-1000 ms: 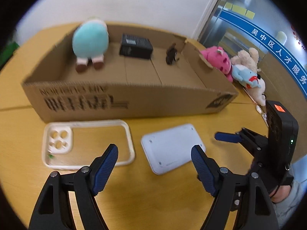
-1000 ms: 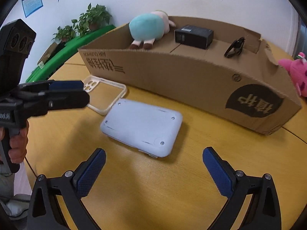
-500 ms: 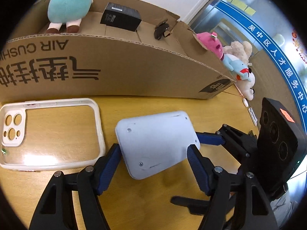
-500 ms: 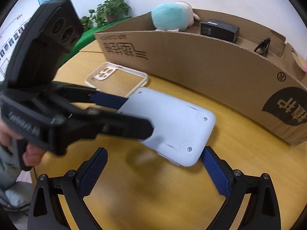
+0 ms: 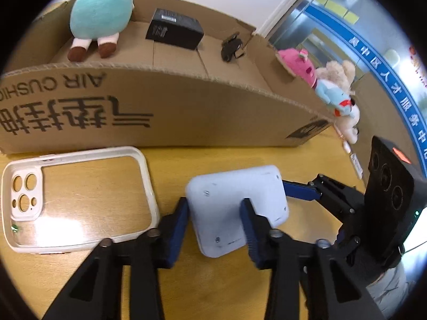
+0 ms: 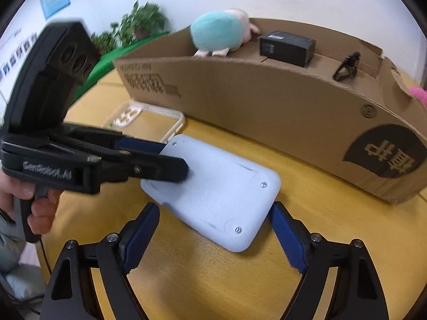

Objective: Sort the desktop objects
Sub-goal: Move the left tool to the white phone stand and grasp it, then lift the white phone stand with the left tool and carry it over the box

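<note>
Pale blue-white rounded rectangular plastic device (image 5: 236,208), one item, lies on the yellow wooden table (image 5: 186,288) in front of the box, one end raised slightly off the surface.

Left wrist view: left tool (image 5: 213,229), one, its two blue-padded fingers (image 5: 176,229) pressed against the device's near end, one at its corner edge and one across its face, gripping it. Right tool (image 5: 299,190), one, enters from the right; only one blue pad shows, touching the device's far edge, so whether it is spread or clamped cannot be told from here. Clear phone case with cream rim and camera cut-outs (image 5: 77,200), one, lies flat just left of the device. Long brown corrugated cardboard box with black print (image 5: 160,112), one, holds three items: teal plush toy with brown feet (image 5: 98,18), black rectangular carton (image 5: 174,28), small black clip (image 5: 231,46). Plush toys beyond the box's right end: a pink one (image 5: 299,65) and a cluster of beige and blue ones (image 5: 339,90), number uncertain.

Right wrist view: the right tool (image 6: 213,229), fingers spread wide, straddles the device (image 6: 221,197) at its two sides. The left tool (image 6: 170,160) clamps the device's left end. One hand (image 6: 32,202) holds its handle. Potted green plants (image 6: 133,29) stand behind.
</note>
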The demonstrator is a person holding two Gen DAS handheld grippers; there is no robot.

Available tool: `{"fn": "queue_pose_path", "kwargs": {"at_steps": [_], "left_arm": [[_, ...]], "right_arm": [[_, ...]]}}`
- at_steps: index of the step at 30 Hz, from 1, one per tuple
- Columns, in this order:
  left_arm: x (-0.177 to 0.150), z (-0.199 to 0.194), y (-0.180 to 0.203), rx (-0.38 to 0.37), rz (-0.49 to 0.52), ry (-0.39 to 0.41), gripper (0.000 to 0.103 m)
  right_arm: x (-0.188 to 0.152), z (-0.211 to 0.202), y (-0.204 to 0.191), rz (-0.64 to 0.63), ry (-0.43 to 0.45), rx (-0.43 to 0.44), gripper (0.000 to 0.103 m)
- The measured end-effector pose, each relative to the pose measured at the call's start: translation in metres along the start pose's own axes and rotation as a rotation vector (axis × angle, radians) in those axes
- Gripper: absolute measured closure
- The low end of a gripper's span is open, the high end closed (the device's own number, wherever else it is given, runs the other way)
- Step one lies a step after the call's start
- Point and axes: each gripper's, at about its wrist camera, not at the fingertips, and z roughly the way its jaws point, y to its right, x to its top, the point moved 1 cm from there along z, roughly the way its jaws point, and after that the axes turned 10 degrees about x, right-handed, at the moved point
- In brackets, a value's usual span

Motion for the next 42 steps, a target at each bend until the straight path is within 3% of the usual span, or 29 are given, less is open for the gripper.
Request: {"fn": "queue_pose_path", "kwargs": {"at_steps": [5, 11, 19, 27, 31, 33, 41, 42], "left_arm": [[-0.004, -0.010, 0.011, -0.018, 0.047, 0.031, 0.072], [-0.016, -0.020, 0.028, -0.001, 0.137, 0.078, 0.072], [-0.033, -0.039, 0.035, -0.053, 0.181, 0.119, 0.072], [-0.051, -0.047, 0.040, -0.105, 0.179, 0.087, 0.072], [-0.058, -0.038, 0.040, -0.076, 0.158, 0.029, 0.072], [-0.061, -0.032, 0.041, -0.064, 0.150, -0.006, 0.072], [-0.072, -0.020, 0.045, 0.018, 0.150, -0.072, 0.069], [-0.072, -0.017, 0.044, 0.014, 0.144, -0.090, 0.068]], "right_arm": [[-0.001, -0.025, -0.003, 0.008, 0.100, 0.015, 0.019], [-0.012, -0.040, -0.010, 0.023, 0.130, 0.022, 0.019], [-0.038, -0.061, -0.023, 0.014, 0.189, 0.060, 0.019], [-0.063, -0.073, -0.034, 0.031, 0.170, 0.102, 0.019], [-0.069, -0.067, -0.032, 0.090, 0.154, 0.079, 0.019], [-0.072, -0.062, -0.031, 0.112, 0.134, 0.064, 0.020], [-0.083, -0.043, -0.030, 0.116, 0.059, -0.061, 0.051], [-0.083, -0.042, -0.031, 0.112, 0.062, -0.065, 0.051]]}}
